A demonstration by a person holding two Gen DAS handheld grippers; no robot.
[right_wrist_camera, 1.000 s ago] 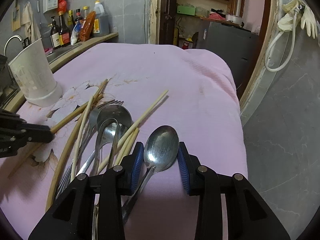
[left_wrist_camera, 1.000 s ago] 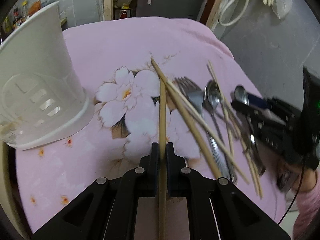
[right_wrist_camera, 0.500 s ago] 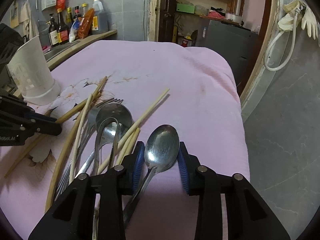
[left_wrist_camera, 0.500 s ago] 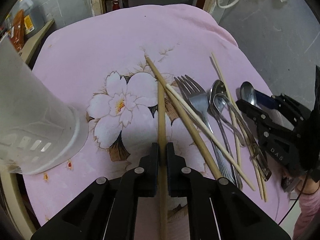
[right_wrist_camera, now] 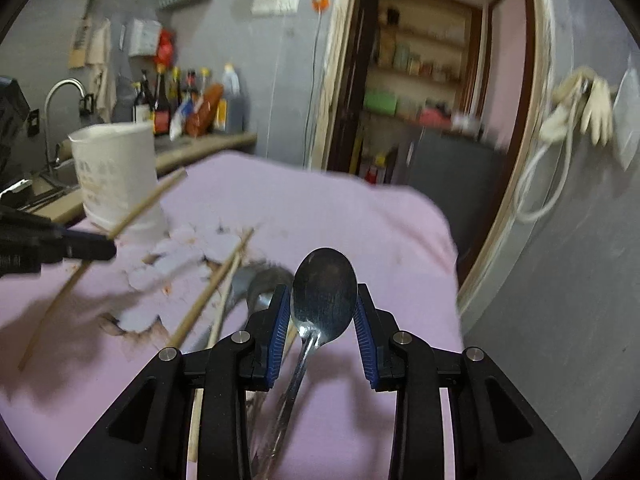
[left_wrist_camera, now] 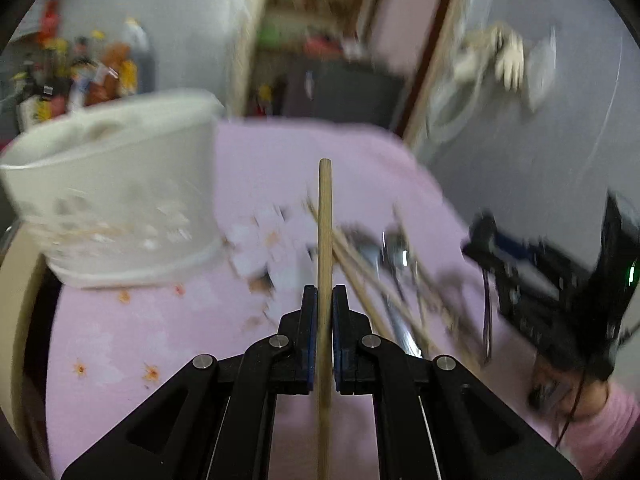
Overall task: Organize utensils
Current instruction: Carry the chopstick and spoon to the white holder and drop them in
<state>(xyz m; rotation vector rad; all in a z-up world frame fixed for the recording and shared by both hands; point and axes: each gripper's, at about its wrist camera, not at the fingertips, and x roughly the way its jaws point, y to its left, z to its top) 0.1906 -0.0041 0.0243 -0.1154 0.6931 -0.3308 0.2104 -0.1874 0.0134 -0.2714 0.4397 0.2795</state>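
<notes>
My left gripper (left_wrist_camera: 324,300) is shut on a wooden chopstick (left_wrist_camera: 325,236) and holds it lifted above the pink flowered cloth (left_wrist_camera: 160,320), tip pointing forward. The white utensil holder (left_wrist_camera: 116,200) stands to its left. My right gripper (right_wrist_camera: 320,312) is shut on a steel spoon (right_wrist_camera: 324,284), bowl forward, raised off the cloth. Loose chopsticks (right_wrist_camera: 212,284), a fork and spoons (left_wrist_camera: 394,248) lie in a pile between the grippers. The right wrist view also shows the left gripper (right_wrist_camera: 60,246), its chopstick (right_wrist_camera: 140,208) and the holder (right_wrist_camera: 116,172).
A counter with a tap (right_wrist_camera: 64,88) and several bottles (right_wrist_camera: 188,100) runs behind the holder. A doorway with shelves (right_wrist_camera: 420,80) lies beyond the table's far edge. The table edge drops to a grey floor (right_wrist_camera: 560,280) on the right.
Both grippers have lifted and tilted up: the chopstick and the spoon have come off the cloth. The left gripper has swung towards the white holder. The views are motion-blurred.
</notes>
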